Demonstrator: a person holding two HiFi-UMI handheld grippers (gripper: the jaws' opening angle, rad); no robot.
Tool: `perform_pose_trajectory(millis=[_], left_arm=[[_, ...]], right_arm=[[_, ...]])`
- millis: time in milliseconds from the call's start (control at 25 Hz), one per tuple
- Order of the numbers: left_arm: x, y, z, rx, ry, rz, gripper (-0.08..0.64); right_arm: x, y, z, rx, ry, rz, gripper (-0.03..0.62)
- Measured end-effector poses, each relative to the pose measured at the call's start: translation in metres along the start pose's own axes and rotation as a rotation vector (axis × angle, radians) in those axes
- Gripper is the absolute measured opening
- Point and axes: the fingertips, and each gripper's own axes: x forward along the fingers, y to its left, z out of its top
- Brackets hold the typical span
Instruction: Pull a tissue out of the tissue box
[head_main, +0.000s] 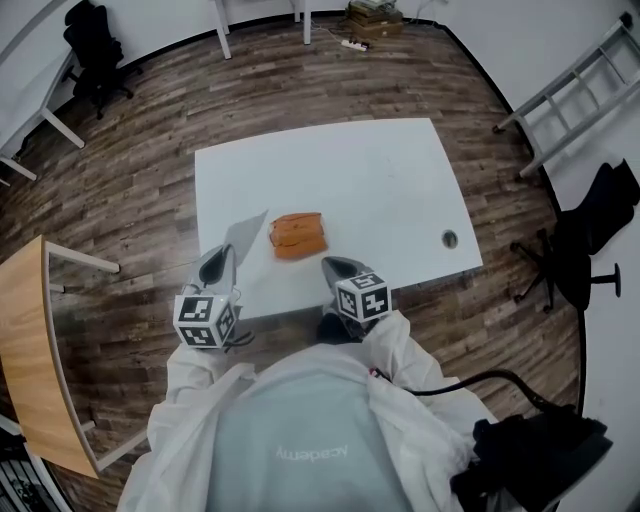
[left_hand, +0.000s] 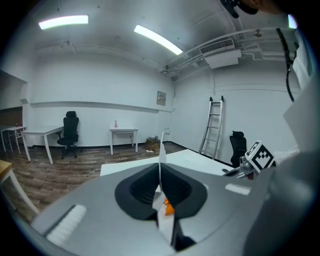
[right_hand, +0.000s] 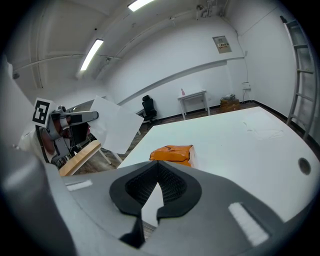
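We see a white table (head_main: 380, 180) on a wood-plank floor (head_main: 150, 130). A ladder (head_main: 575, 85) leans at the right wall. A black office chair (head_main: 95, 45) stands far left.

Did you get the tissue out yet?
Nearly done. A white tissue hangs apart from the orange tissue pack, pinched in the left gripper. The right gripper is shut and empty near the pack. What's left, probably: setting the tissue down.

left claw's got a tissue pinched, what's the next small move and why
Probably lower the left claw toward the table and open it there. Its jaws are shut on the tissue, which in the right gripper view hangs clear of the orange tissue pack, so the pull looks finished. The right claw looks shut and empty.
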Motion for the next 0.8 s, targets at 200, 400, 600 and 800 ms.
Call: perform_pose_trajectory(millis=[200, 400, 600, 800], left_arm=[[-0.026, 0.007, -0.013, -0.02, -0.02, 0.014, 0.002], [-0.051, 0.007, -0.022, -0.027, -0.032, 0.002, 0.002], [-0.072, 0.008, -0.032, -0.022, -0.033, -0.004, 0.002], [-0.091, 0.014, -0.039, -0.031, -0.043, 0.006, 0.002]], right_arm=[[-0.011, 0.019, -0.011, 0.003, -0.027, -0.032, 0.002], [-0.024, 0.038, -0.024, 0.008, -0.047, -0.05, 0.002], [-0.033, 0.055, -0.037, 0.02, -0.061, -0.064, 0.002], [-0.041, 0.065, -0.045, 0.023, -0.07, -0.081, 0.002]])
